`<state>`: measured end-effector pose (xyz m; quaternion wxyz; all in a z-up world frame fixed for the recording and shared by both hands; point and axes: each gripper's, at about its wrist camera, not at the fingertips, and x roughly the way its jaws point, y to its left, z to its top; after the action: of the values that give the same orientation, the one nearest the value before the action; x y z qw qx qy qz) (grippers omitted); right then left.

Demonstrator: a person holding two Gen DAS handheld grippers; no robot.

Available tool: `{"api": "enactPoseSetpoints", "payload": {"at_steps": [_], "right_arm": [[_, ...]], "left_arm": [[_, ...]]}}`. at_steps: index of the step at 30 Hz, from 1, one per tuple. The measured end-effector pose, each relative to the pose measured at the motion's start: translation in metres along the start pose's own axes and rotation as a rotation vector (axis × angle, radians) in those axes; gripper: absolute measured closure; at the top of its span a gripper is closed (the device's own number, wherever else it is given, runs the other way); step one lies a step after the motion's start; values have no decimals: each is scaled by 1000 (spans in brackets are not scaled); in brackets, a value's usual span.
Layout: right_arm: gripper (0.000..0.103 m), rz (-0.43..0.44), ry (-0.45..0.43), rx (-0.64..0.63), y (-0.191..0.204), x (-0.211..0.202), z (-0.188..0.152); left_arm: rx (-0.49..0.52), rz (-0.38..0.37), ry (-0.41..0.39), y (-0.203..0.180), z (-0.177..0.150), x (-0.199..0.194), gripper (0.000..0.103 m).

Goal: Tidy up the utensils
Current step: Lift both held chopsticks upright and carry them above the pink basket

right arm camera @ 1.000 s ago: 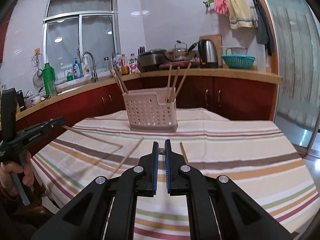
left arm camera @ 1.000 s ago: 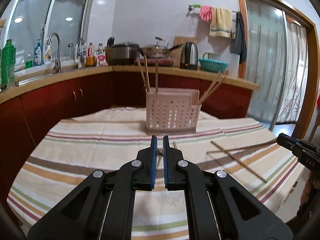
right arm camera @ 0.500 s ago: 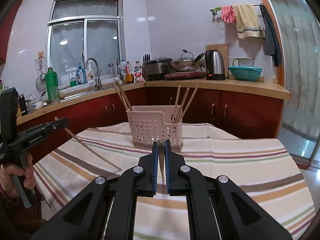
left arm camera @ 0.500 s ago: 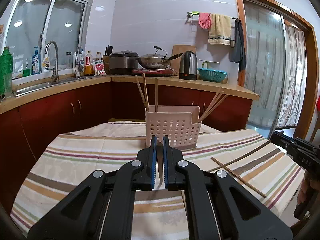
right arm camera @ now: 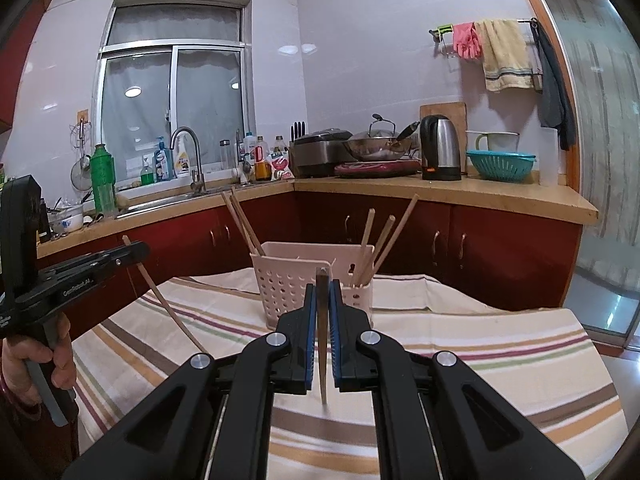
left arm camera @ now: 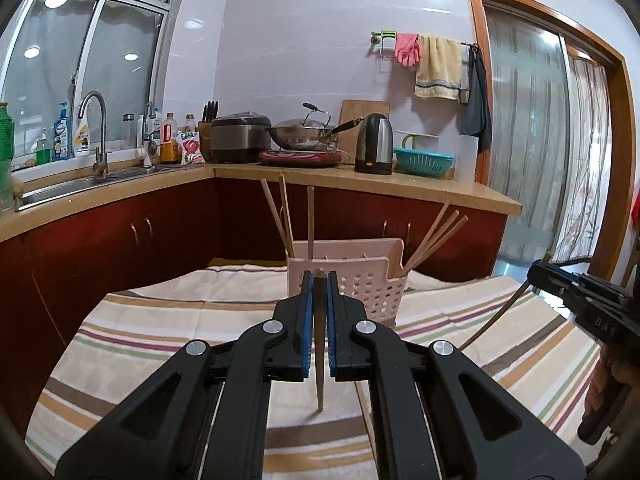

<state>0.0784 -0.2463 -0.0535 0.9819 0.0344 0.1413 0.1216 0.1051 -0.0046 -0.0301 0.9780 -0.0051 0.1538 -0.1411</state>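
Left gripper (left arm camera: pixel 319 280) clamps chopstick (left arm camera: pixel 319 344), right gripper (right arm camera: pixel 322 292) likewise

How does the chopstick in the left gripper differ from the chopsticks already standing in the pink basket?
The held chopstick hangs clear above the striped tablecloth, clamped by the left gripper; the basket chopsticks rest inside the pink basket. The held one hangs alone and near vertical; the basket ones lean outward in groups. All look like plain wood.

Tiled white walls (left arm camera: pixel 304 40), window (right arm camera: pixel 172 104), red cabinets (right arm camera: pixel 500 256), perhaps a glazed door (left arm camera: pixel 524 140).
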Motion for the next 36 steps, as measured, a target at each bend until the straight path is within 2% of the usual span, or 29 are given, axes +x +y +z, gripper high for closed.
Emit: {"api": "enactPoseSetpoints", "payload": {"at_steps": [12,23,28,36], "right_arm": [[96,29,-63,-15,4,9,38],[96,55,-205,-51,7,20,94],[96,54,-266,-48,1,32,120],[96,23,-276,-61,-11,70,135]], "left_arm": [[14,-35,-85,0,45,11,97],[49,-64,-200,-13,103,28,97],[53,-61,-246,-19,128,45,97],[44,-40,-298,-21,151,77,97]]}}
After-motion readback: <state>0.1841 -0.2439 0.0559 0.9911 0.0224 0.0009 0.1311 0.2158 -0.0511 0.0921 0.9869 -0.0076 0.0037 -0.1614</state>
